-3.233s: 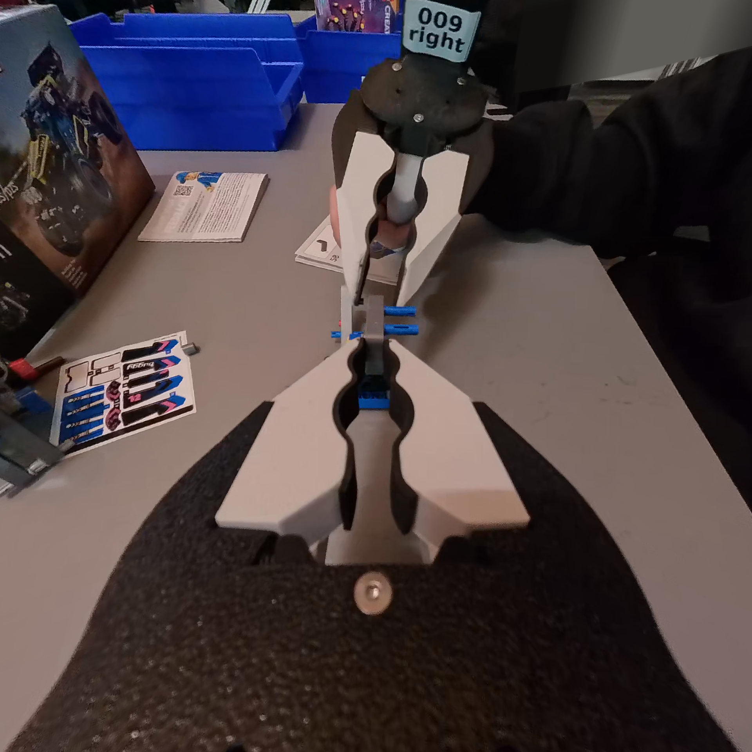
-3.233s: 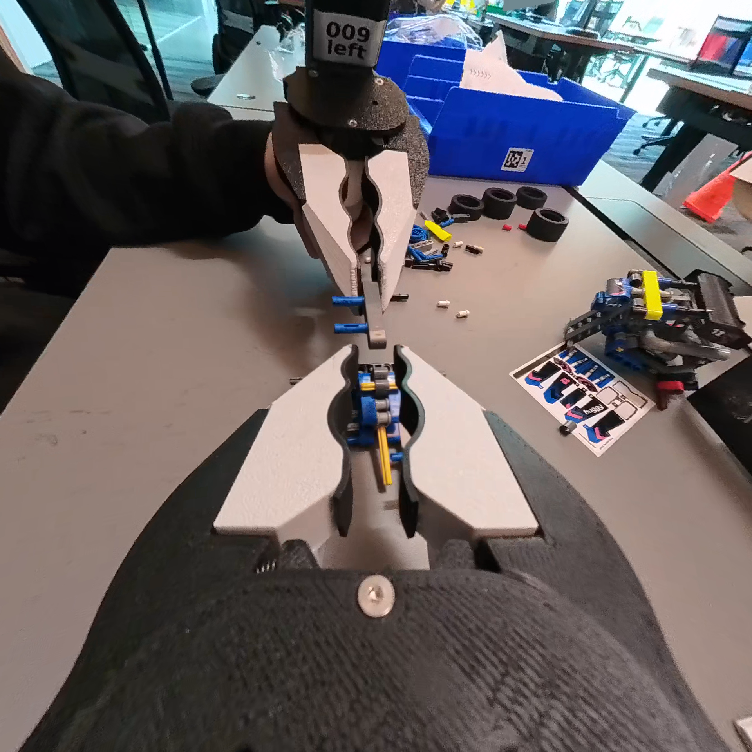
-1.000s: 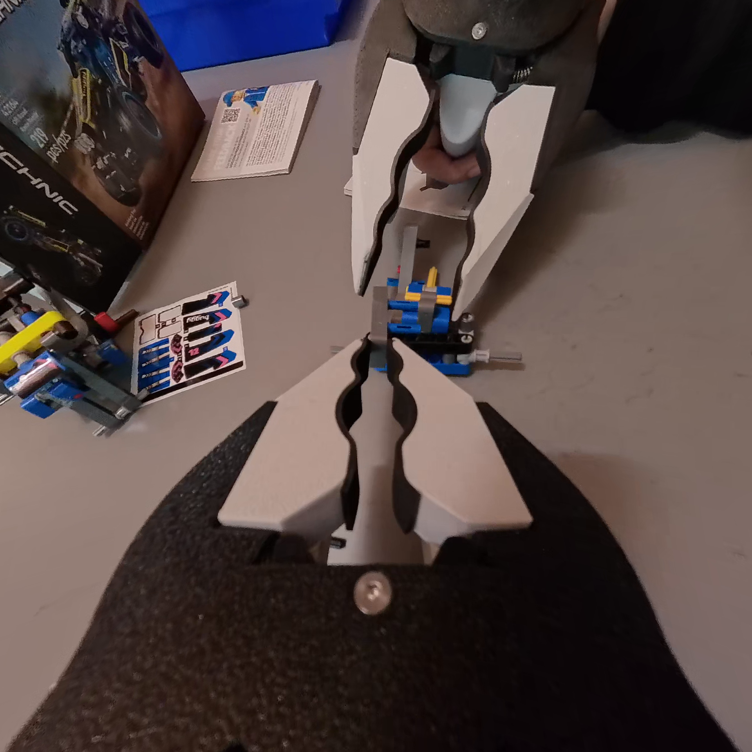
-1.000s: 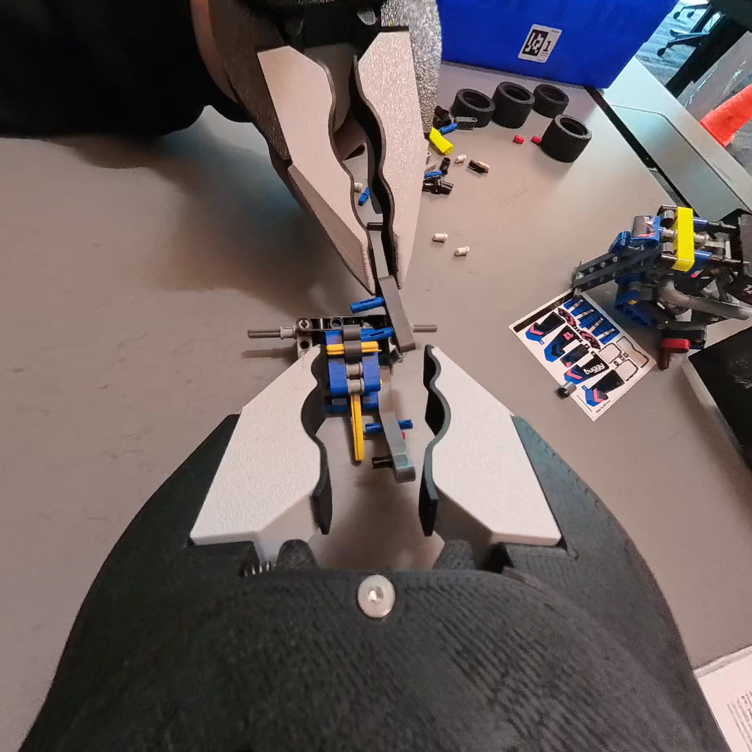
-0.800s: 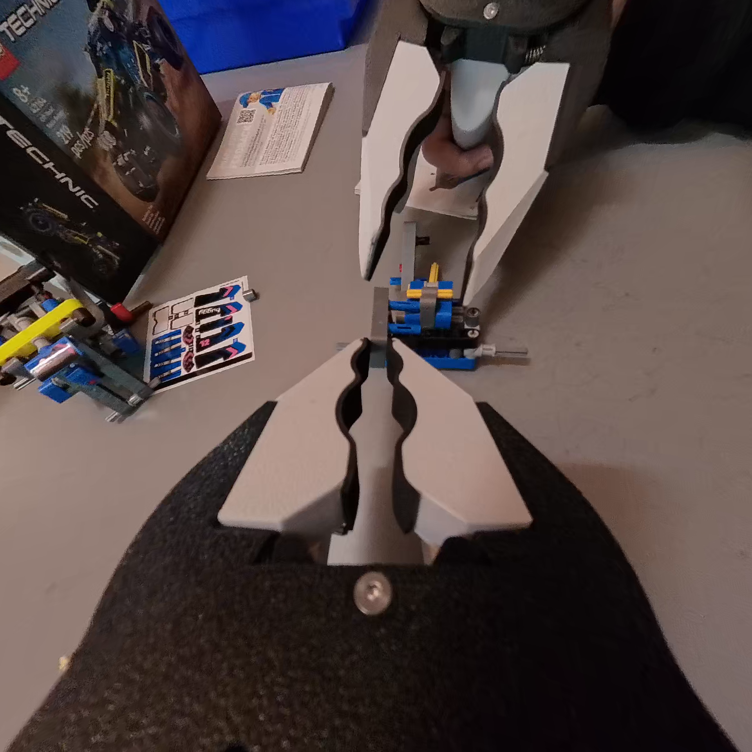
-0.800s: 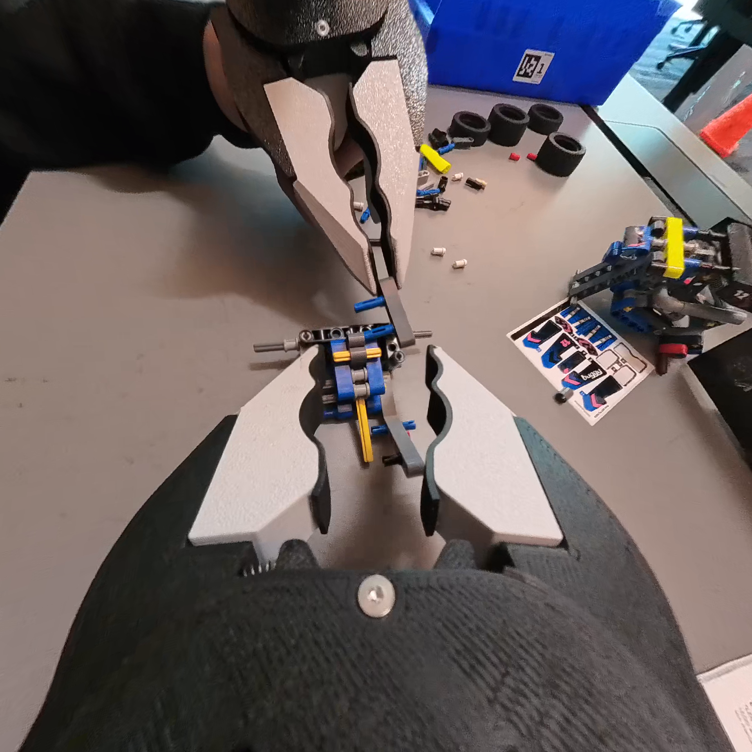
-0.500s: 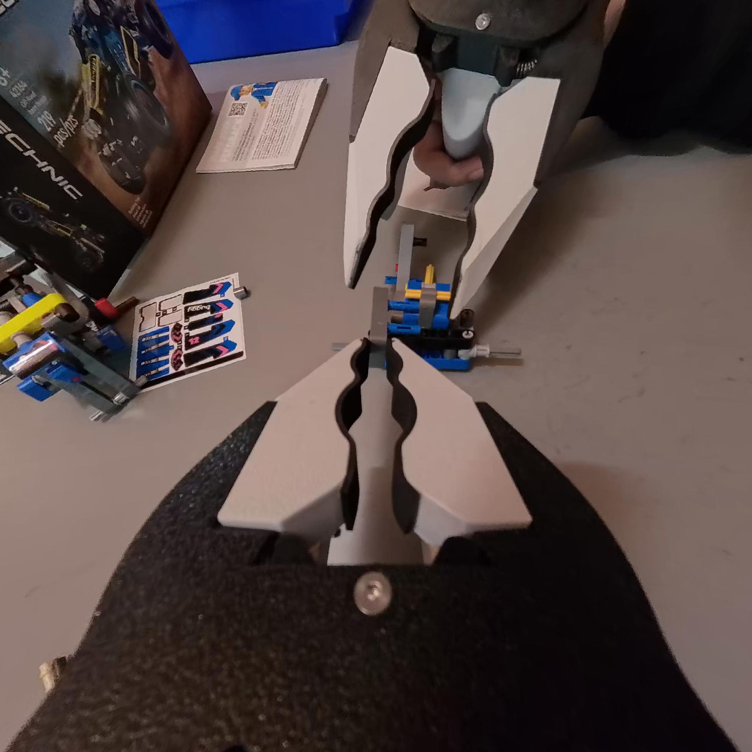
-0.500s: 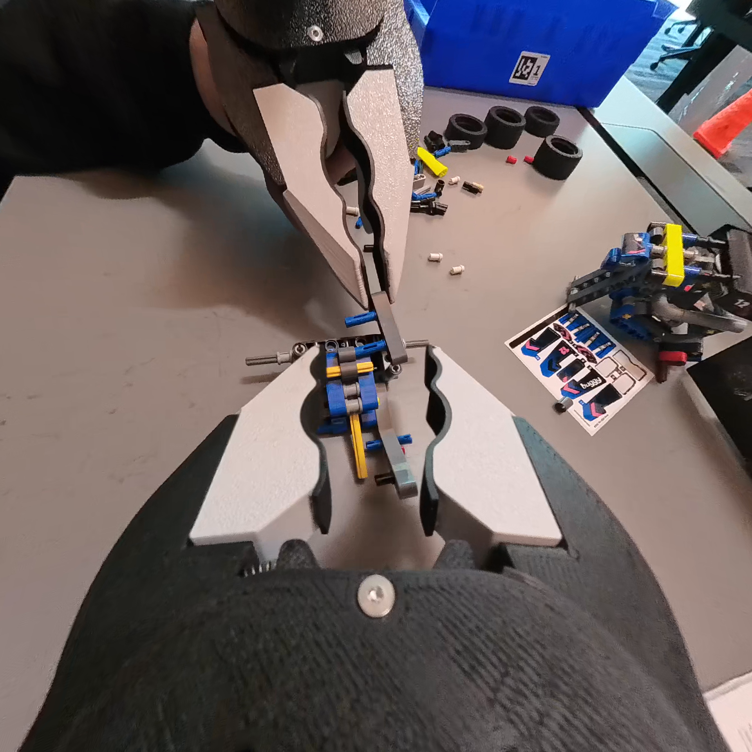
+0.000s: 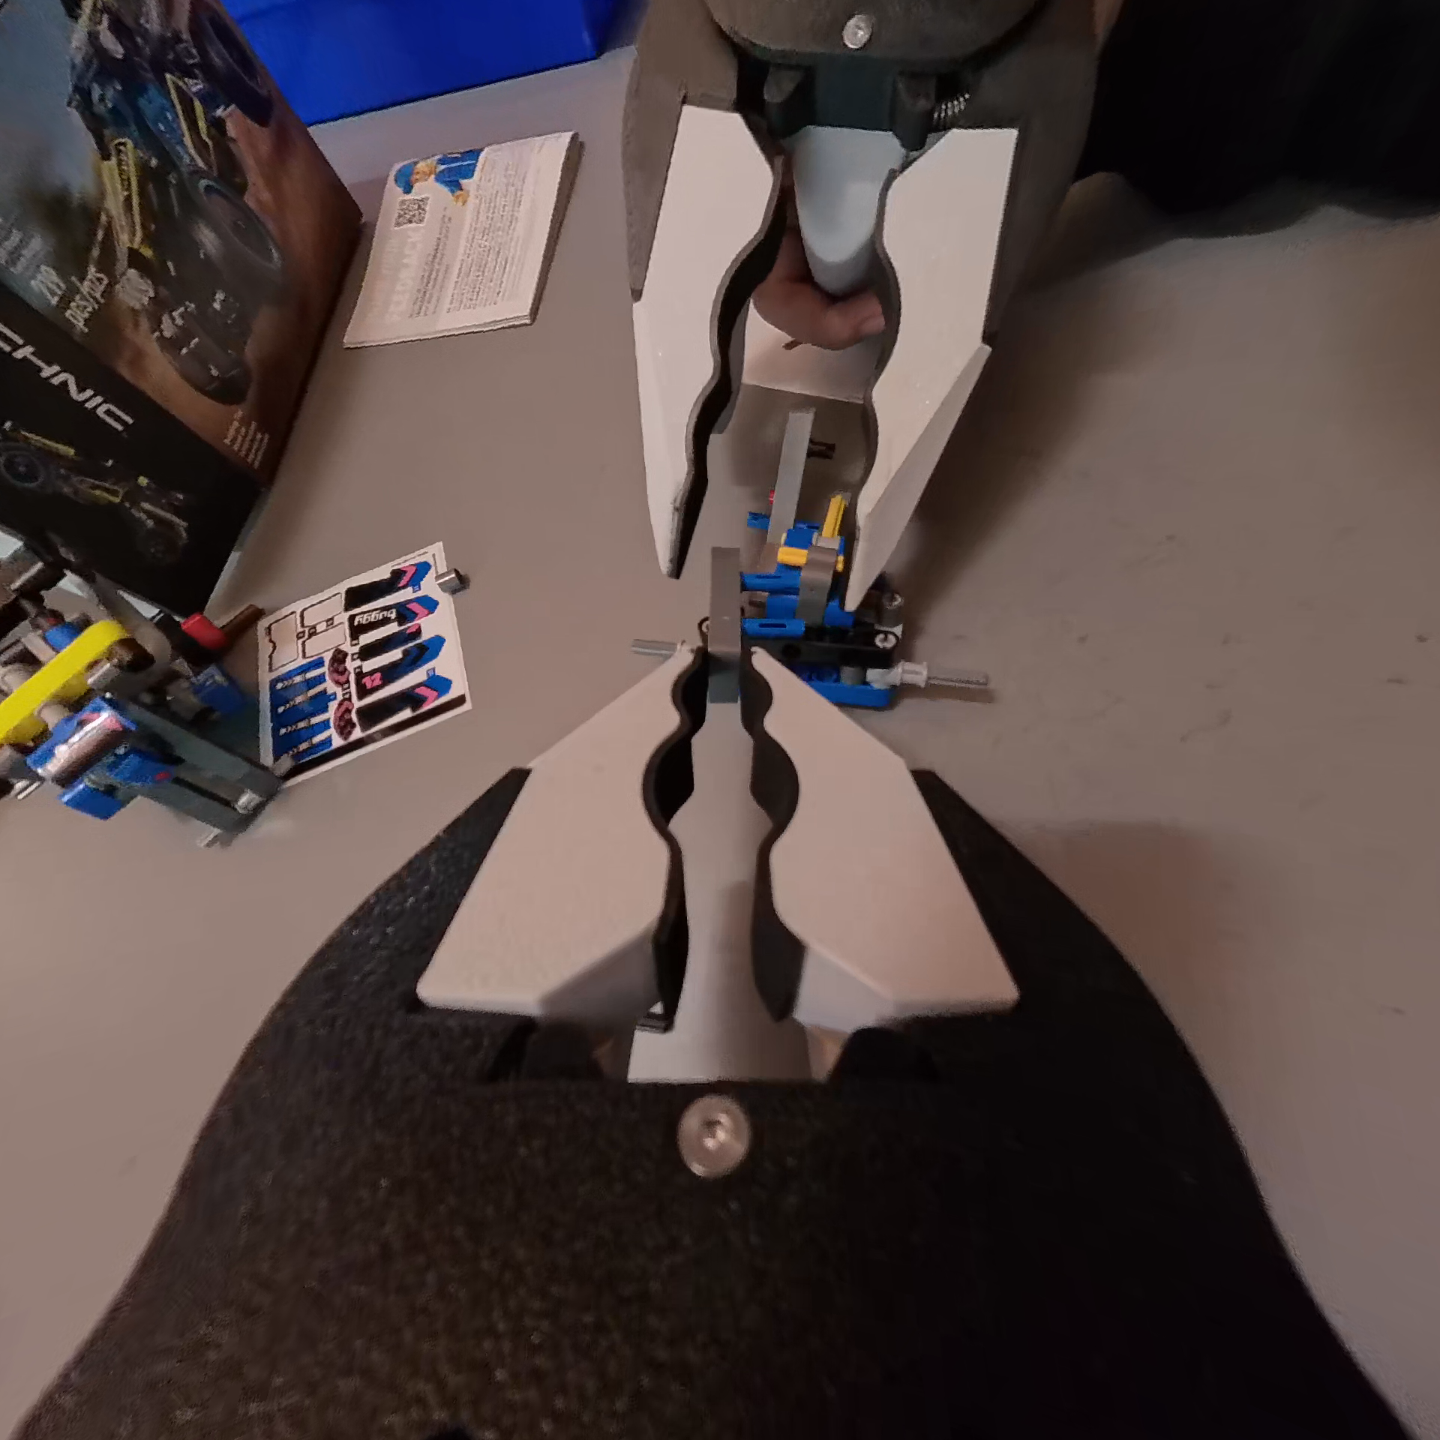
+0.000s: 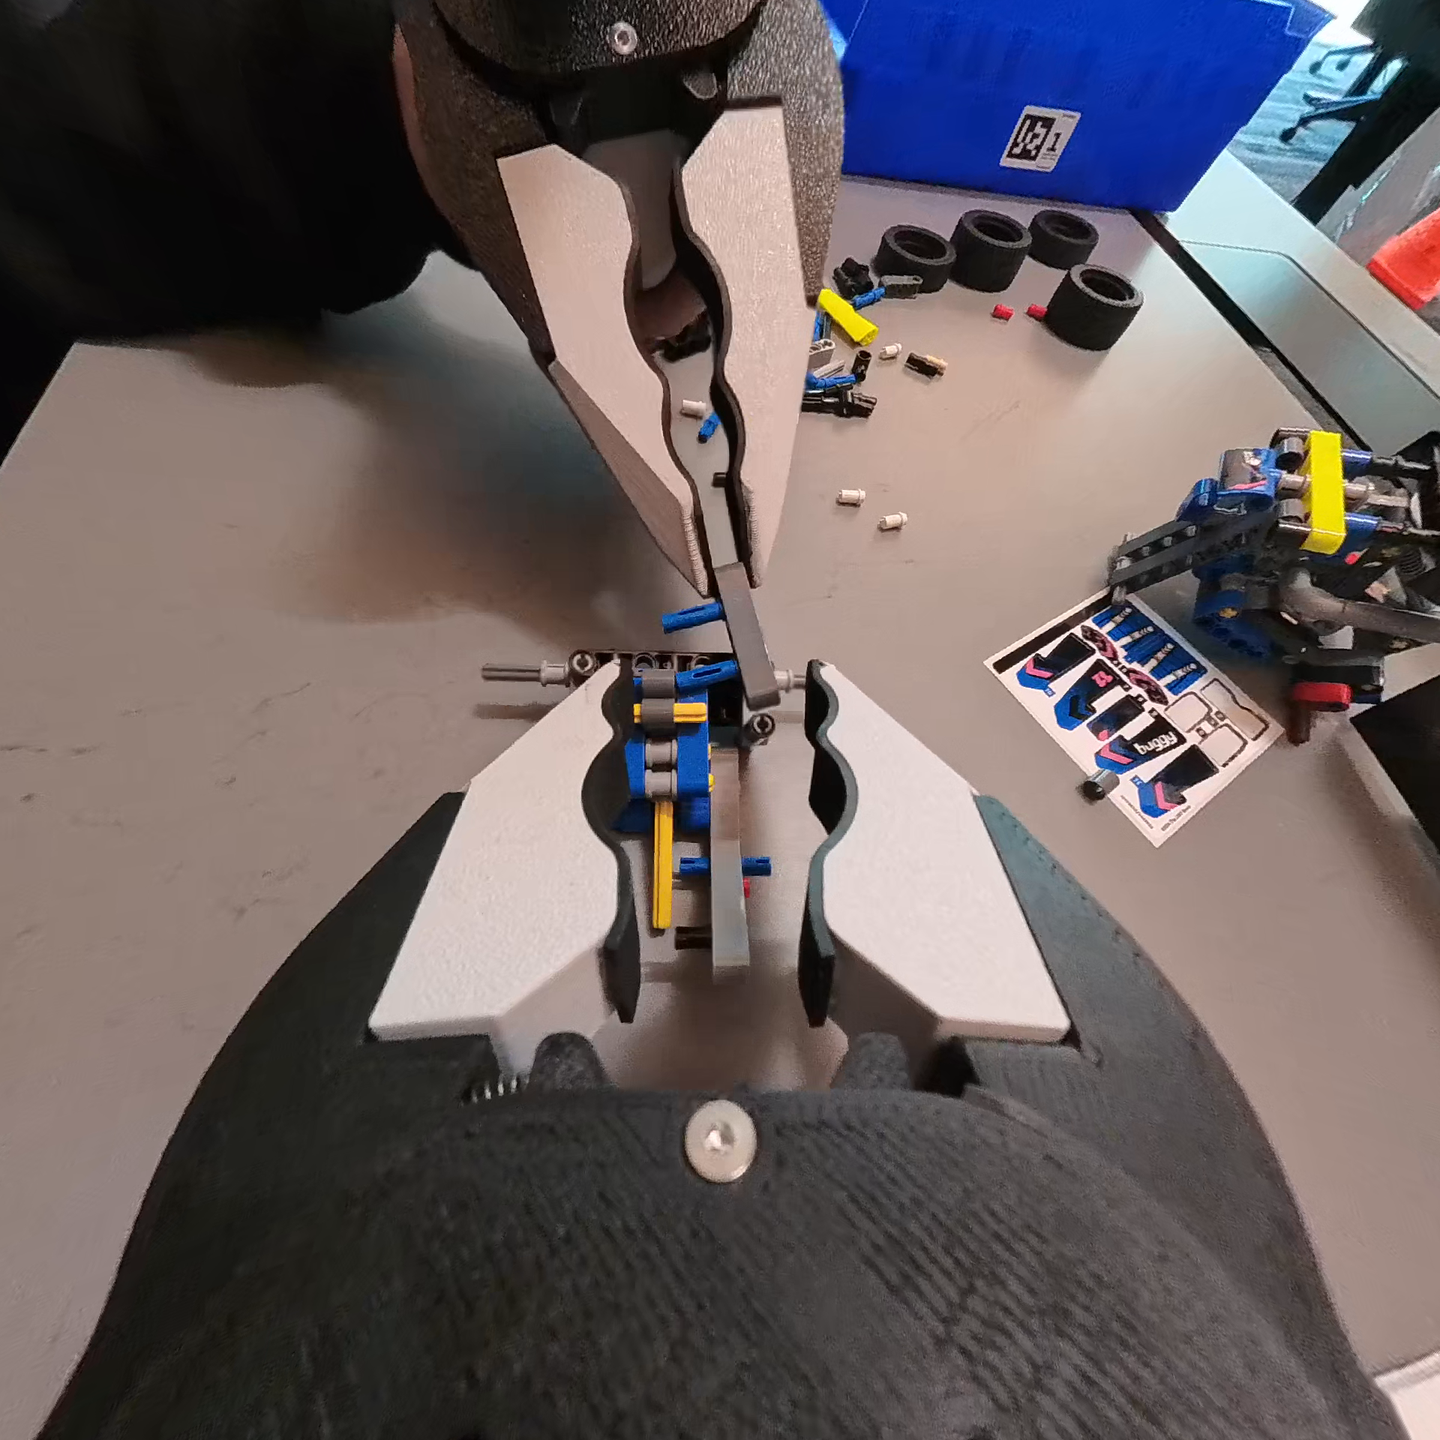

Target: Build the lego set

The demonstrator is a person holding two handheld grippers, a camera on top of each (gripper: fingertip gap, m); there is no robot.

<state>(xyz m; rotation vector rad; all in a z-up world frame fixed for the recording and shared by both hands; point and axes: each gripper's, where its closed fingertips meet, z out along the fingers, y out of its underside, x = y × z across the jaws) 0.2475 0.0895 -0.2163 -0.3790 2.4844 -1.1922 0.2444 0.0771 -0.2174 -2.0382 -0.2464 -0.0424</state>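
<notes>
While the left gripper (image 10: 721, 580) pinches a grey beam (image 10: 746, 647) against the small blue subassembly (image 10: 674, 760) on the tabletop (image 10: 273, 701), flanked by the wide-open right gripper (image 10: 709, 693), four tyres (image 10: 1005, 249), loose pins (image 10: 845, 382) and a separate chassis section (image 10: 1286, 545) suggest the build is roughly midway.

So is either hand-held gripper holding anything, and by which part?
The left hand-held gripper pinches a dark grey beam by its upper end; the right hand-held gripper is open, holding nothing.

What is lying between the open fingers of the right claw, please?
A small blue Lego assembly with a yellow axle and a grey beam rests on the table. Its underside is hidden.
</notes>
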